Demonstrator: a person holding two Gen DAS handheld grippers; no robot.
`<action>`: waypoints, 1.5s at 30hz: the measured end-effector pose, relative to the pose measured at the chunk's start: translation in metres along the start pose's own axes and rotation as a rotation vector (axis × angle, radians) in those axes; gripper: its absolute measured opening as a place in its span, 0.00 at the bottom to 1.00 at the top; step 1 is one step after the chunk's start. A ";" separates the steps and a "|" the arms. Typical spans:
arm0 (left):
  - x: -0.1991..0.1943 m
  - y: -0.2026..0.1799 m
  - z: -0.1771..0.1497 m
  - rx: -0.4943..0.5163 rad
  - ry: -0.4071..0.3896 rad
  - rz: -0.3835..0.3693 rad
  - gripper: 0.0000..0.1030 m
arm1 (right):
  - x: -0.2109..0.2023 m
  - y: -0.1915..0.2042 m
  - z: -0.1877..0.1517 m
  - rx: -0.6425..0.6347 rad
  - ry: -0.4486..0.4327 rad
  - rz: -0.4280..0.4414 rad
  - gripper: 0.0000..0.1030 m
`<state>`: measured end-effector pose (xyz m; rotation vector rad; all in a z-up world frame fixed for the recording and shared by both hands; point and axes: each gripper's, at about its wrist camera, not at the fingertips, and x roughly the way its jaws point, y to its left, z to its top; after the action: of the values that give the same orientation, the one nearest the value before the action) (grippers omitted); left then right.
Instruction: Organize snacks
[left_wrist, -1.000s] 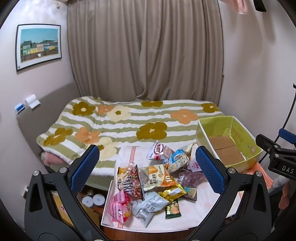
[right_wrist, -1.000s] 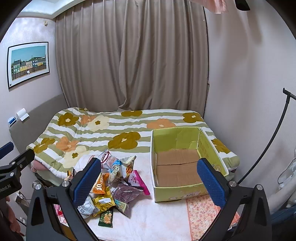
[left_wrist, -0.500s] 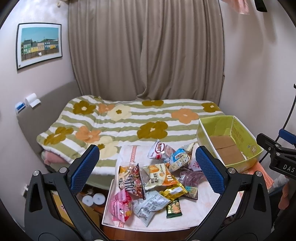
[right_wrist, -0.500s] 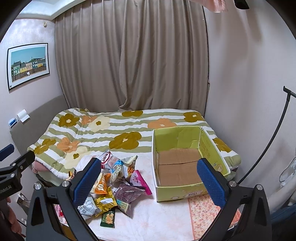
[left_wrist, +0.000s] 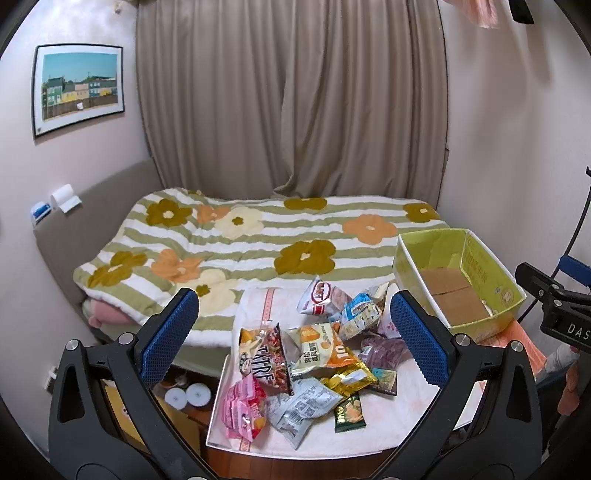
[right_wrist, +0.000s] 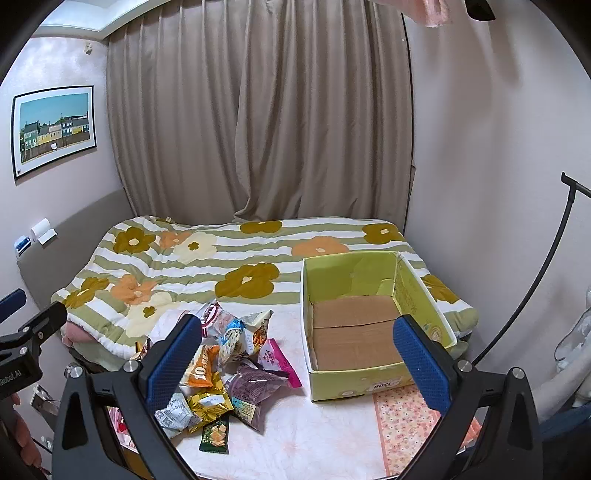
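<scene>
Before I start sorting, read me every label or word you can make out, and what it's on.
"TATRE": dark chip bag.
"10": orange snack bag.
"DAS": right tongs' body.
"Robot.AI": left tongs' body.
Green box print and the other packets: too small or blurred.

You had a loose pile of snack packets (left_wrist: 314, 365) lying jumbled and overlapping on the white cloth-covered table (right_wrist: 314, 443), among them a pink packet (left_wrist: 242, 410) at the near left edge, a dark "TATRE" bag (left_wrist: 264, 360), an orange bag (left_wrist: 323, 349), a gold packet (left_wrist: 349, 380), a grey packet (left_wrist: 303, 408) and a small green one (left_wrist: 349, 411) at the near side. Just to the right of the pile stood your yellow-green cardboard box (right_wrist: 417, 295), upright and open-topped, its brown floor bare. The pile and the box were near each other but did not touch.
</scene>
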<state>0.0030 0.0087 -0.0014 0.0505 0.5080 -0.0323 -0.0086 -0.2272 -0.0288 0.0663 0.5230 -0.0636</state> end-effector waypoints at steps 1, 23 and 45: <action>0.000 0.001 -0.001 0.002 0.001 0.002 1.00 | 0.000 0.000 0.000 0.002 0.000 0.000 1.00; -0.002 0.007 -0.007 0.006 0.006 0.002 1.00 | 0.000 -0.002 0.001 0.005 0.005 0.001 1.00; -0.001 -0.005 -0.004 -0.016 0.052 0.008 1.00 | -0.004 -0.007 0.004 -0.012 0.029 0.020 1.00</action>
<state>-0.0002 0.0042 -0.0044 0.0375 0.5601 -0.0189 -0.0106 -0.2347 -0.0232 0.0611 0.5520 -0.0402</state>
